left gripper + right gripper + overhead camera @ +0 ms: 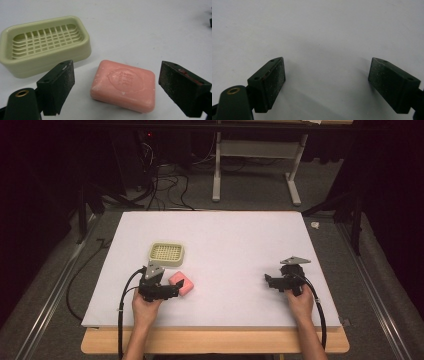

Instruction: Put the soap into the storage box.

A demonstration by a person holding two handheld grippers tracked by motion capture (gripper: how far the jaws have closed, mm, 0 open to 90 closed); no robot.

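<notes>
We are working at the near edge of the white table (225,235), closing in on the pink soap bar (123,86) with the left gripper (116,87). Its jaws are standing spread wide, one on each side of the bar, and neither pad is touching it yet, so nothing is being gripped. The soap is lying flat on the table, just in front of the left hand (144,309) in the high view, near the table's front left.

To do this step well, we judge that we should be lowering the jaws until the pads (62,85) sit level with the bar's sides, centring it between them, and squeezing across its shorter width. A gentle, even squeeze matters, since soap looks slick and could squirt out or tilt.

A round stamp is pressed into the soap's top face; we are seeing raised lettering inside it, but it is too faint to read.

Just beyond the bar, apart from it, the pale green soap dish (45,45) is sitting upright with its slotted grid empty, the likely place for the soap.

Farther right, well apart, the right gripper (270,281) is resting over bare table with jaws parted and empty.
</notes>
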